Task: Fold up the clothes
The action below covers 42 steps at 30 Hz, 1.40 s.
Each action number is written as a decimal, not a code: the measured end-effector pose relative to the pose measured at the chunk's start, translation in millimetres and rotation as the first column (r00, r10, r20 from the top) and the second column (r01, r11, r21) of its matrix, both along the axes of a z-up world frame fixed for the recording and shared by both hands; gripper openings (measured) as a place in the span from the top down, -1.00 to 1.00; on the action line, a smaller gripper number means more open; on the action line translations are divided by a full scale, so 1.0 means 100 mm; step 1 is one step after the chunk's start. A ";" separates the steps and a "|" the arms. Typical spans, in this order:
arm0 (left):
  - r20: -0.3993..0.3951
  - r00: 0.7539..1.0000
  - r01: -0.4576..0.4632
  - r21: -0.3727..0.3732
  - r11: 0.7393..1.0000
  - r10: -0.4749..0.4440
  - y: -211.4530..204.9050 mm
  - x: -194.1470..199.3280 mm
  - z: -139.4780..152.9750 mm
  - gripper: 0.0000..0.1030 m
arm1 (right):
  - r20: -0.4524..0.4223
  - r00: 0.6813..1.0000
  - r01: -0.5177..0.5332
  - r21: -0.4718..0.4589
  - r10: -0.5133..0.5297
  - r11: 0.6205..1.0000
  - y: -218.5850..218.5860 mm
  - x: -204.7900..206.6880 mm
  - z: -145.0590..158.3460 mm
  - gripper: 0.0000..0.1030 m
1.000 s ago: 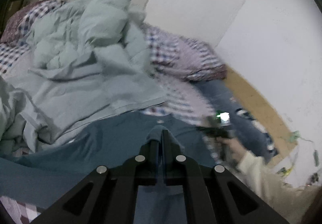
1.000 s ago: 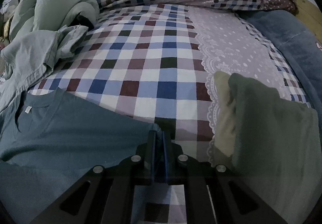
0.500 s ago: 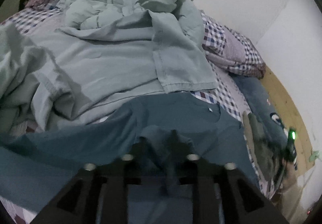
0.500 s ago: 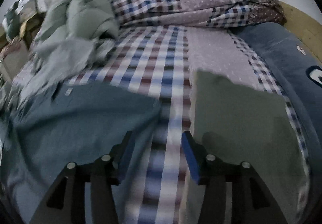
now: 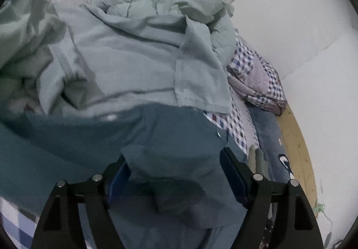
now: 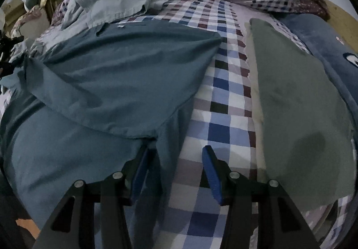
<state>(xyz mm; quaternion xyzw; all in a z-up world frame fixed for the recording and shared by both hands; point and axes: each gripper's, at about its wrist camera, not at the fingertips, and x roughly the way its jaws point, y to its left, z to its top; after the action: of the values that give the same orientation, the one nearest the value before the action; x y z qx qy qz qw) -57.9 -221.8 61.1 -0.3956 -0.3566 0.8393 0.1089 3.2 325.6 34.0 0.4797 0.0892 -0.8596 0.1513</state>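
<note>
Both claws are seen spread wide and empty: the left claw [image 5: 176,170] over the teal shirt [image 6: 116,74], the right claw [image 6: 176,166] at the shirt's right edge. On the checked bed [image 6: 223,101], the shirt is laid flat, with a grey-green heap [image 5: 138,43] behind it and a folded green garment [image 6: 295,96] to its right.

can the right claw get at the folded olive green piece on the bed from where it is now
Probably yes. The right claw is open and holds nothing, and the folded olive green piece lies flat just to its right on the checked sheet, with nothing on top of it or between them.
</note>
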 end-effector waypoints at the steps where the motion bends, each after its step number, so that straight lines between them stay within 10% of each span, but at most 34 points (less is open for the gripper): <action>1: -0.009 0.999 -0.034 -0.022 0.999 0.034 -0.06 -0.01 0.05 -0.58 | -0.004 1.000 -0.003 0.002 0.003 1.000 -0.01 0.01 0.00 0.00; 9: -0.087 0.989 -0.124 -0.018 0.992 0.123 -0.26 0.26 0.23 -0.65 | 0.014 1.000 0.018 -0.026 -0.017 1.000 0.04 0.02 -0.01 0.62; 21: -0.003 0.998 -0.070 -0.105 0.992 0.070 0.23 0.77 -0.41 -0.64 | 0.006 0.999 0.040 -0.101 -0.039 0.994 -0.01 0.10 0.09 0.32; 24: 0.006 0.995 -0.100 -0.105 0.989 0.101 0.22 0.74 -0.48 -0.43 | 0.003 0.999 0.040 -0.083 -0.040 0.996 -0.05 0.11 0.05 0.32; 29: 0.043 0.987 -0.148 -0.117 0.982 0.154 0.11 0.68 -0.61 0.77 | -0.009 0.999 0.052 -0.049 -0.052 0.997 -0.07 0.10 -0.01 0.32; 32: 0.038 0.987 -0.152 -0.078 0.985 0.155 0.06 0.69 -0.62 0.93 | -0.026 0.997 0.068 -0.037 -0.069 0.997 -0.07 0.07 0.00 0.47; 34: 0.019 0.989 -0.145 -0.059 0.988 0.147 0.05 0.71 -0.58 0.94 | -0.024 0.995 0.095 -0.022 -0.095 0.995 -0.04 0.04 0.01 0.94; 42: -0.030 0.991 -0.127 0.033 0.991 0.128 0.06 0.92 -0.42 0.95 | 0.036 0.991 0.126 0.039 -0.128 0.991 0.10 0.02 0.01 0.93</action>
<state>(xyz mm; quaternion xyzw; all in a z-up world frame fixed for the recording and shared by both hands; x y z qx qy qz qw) 34.4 -216.1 18.7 -0.3566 -0.3925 0.8452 0.0669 5.6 335.8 35.0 0.5036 0.0712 -0.8564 0.0892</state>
